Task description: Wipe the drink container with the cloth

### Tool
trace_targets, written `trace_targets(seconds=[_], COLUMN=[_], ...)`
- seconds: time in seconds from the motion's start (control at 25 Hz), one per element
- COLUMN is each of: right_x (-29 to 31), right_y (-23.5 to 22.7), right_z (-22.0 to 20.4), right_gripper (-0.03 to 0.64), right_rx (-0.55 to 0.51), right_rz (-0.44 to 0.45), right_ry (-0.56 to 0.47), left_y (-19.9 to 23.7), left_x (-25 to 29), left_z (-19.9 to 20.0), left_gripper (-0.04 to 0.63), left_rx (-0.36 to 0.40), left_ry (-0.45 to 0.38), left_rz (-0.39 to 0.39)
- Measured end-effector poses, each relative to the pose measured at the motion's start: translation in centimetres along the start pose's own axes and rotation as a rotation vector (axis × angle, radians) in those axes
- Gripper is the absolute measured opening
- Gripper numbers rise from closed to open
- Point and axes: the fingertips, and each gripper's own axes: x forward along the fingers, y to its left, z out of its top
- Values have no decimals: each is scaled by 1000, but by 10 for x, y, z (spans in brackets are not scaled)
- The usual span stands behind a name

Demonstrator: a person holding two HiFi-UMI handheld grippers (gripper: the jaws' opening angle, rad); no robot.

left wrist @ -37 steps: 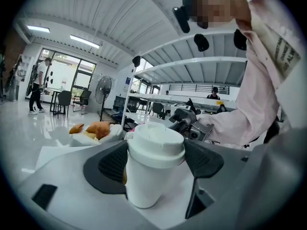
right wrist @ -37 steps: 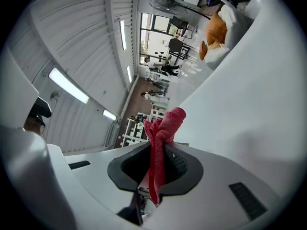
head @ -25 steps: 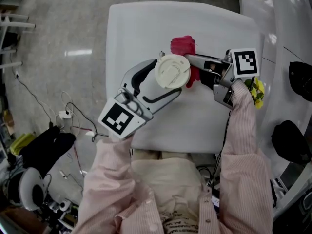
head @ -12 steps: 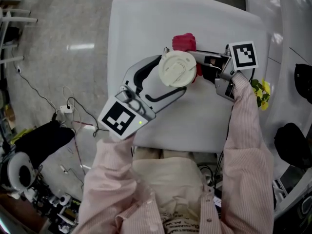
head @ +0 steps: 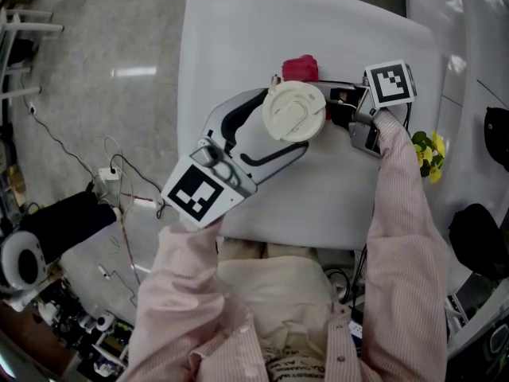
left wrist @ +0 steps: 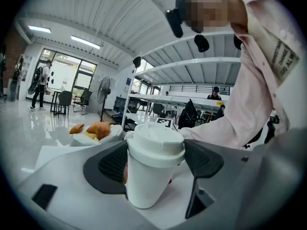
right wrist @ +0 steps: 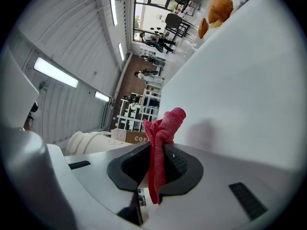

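Head view, looking steeply down: a person in pale pink striped sleeves (head: 398, 213) stands at a white desk (head: 238, 38) with 1 gripper in each hand. The left claw (head: 288, 122) reaches in from the lower left. Its 2 curved fingers sit on either side of a white paper cup with a white plastic lid (head: 294, 111), which is upright above the middle of the desk. The right claw (head: 330, 106) comes in from the right, its tips just beside the cup. A crumpled red cloth (head: 301, 68) shows just beyond the cup's far edge, touching or nearly touching it. A small bunch of yellow flowers (head: 425, 153) lies off the desk's right edge.

Left gripper view: the left claw (left wrist: 158, 163) is clamped on the white paper cup (left wrist: 153, 164), with 1 dark ribbed pad on each side of it. The cup stands upright between them. A sliver of red cloth (left wrist: 125, 169) shows against the cup's left side. Behind the cup are the right gripper's marker cube (left wrist: 164, 122) and the pink sleeve.

Right gripper view: the picture is rolled sideways. The right claw (right wrist: 156, 169) is closed tight on the red cloth (right wrist: 163, 143). A bunched fold sticks out past the tips and a thin strip hangs back between the pads. The white paper cup (right wrist: 91, 140) shows at the left, close to the cloth. I cannot tell from this view whether they touch. The white desk (right wrist: 240, 80) fills the right side.
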Motion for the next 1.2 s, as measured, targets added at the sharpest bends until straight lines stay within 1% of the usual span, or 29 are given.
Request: trace_targets(seconds=[0.24,0.4,0.56,0.72,0.8,0.96,1.2], right_x=[6,8,10,12,9,-3,-42], right_y=[-9,-16,-17,-11,-11,1,40], right_z=[-2,-3,-2,-1,0,6,27], right_gripper=[48,48,48,48,48,48,48], right_rx=[0,21,28,26,19,-32,-139], right_rz=[-24,-60,-71,-58,-77,-96,-96], right_ry=[7,-4,-24,-55,-77,-165,-401], left_y=[0,0,0,0,0,-1,-1], left_x=[0,-1,0,0,0,-1,-6], left_z=[0,-1,0,0,0,-1,2], left_gripper=[370,370,370,370,371,371,371], left_rx=[0,1,1,4,11,14,-4], left_ry=[3,3,2,4,8,11,-9], left_rz=[3,2,2,3,1,7,28])
